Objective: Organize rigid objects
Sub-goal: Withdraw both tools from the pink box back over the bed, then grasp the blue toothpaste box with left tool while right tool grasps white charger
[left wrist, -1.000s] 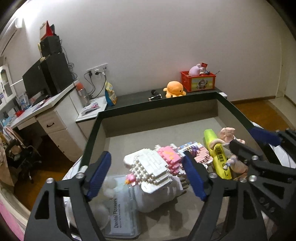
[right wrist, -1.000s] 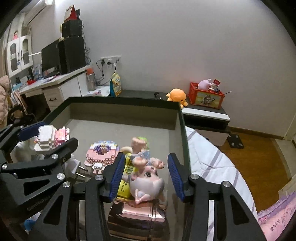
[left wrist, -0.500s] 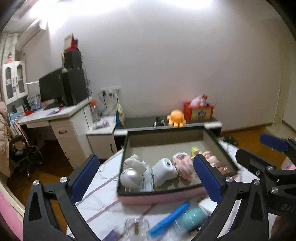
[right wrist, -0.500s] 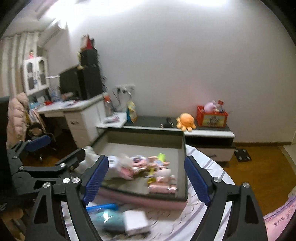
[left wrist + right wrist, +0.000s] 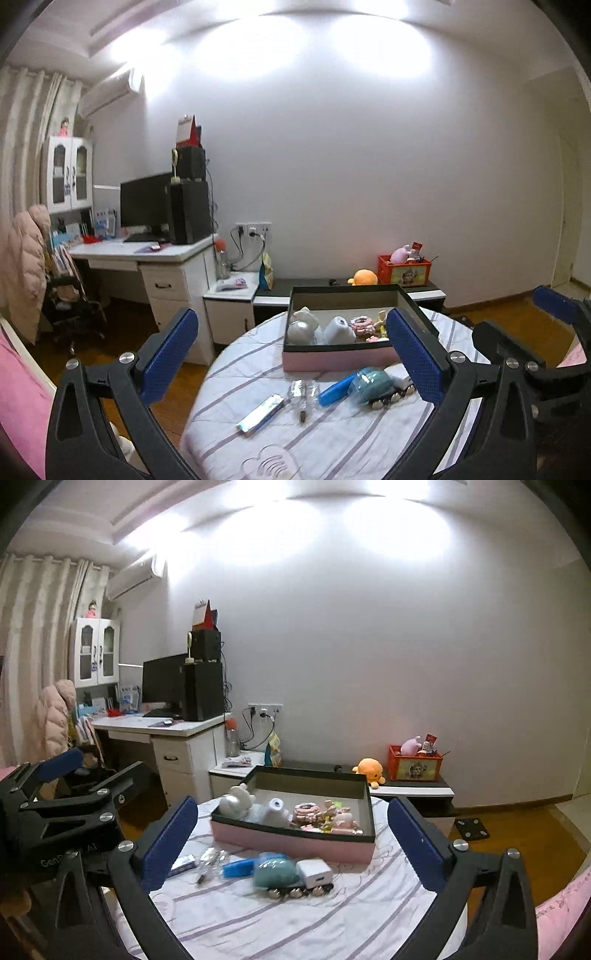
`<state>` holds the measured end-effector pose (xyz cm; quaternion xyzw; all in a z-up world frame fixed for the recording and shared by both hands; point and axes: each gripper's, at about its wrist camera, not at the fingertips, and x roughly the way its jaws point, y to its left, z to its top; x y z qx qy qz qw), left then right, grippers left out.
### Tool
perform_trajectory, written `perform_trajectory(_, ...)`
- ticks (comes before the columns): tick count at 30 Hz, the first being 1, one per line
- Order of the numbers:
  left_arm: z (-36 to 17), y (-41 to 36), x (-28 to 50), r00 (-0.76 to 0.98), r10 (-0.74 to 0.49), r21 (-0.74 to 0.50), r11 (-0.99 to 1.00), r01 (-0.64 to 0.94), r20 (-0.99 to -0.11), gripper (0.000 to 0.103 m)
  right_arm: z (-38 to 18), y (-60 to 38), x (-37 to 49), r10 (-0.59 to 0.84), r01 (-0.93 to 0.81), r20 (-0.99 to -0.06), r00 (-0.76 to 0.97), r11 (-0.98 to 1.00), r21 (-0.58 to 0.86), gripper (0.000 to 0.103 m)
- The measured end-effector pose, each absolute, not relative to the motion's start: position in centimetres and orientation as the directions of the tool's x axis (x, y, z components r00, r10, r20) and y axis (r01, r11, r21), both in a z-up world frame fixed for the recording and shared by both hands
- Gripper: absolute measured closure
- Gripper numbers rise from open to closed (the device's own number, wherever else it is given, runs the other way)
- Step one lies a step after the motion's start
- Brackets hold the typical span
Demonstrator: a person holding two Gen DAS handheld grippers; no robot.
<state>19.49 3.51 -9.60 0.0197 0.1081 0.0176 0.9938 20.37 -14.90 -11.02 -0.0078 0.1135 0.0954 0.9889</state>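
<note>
I am holding my left gripper [image 5: 291, 354] and right gripper [image 5: 291, 843] wide open, both empty; the blue pen [image 5: 335, 389], slanting, is lying just before the box [image 5: 336, 359], nearer my left.

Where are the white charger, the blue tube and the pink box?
white charger [image 5: 314, 872]: right wrist view, front face.
blue tube [image 5: 335, 388]: left wrist view, mid-body.
pink box [image 5: 295, 840]: right wrist view, near outer wall.
</note>
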Motion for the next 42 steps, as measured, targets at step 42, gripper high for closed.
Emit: perform_trajectory(42, -25.7, 11.1, 29.2, 0.763, 0.04, -0.01, 0.998, -0.06, -0.646, 0.0, -22.1, -15.2, 26.4, 0.145, -0.137, -0.521, 0.841, 0.989, 0.055, 0.0)
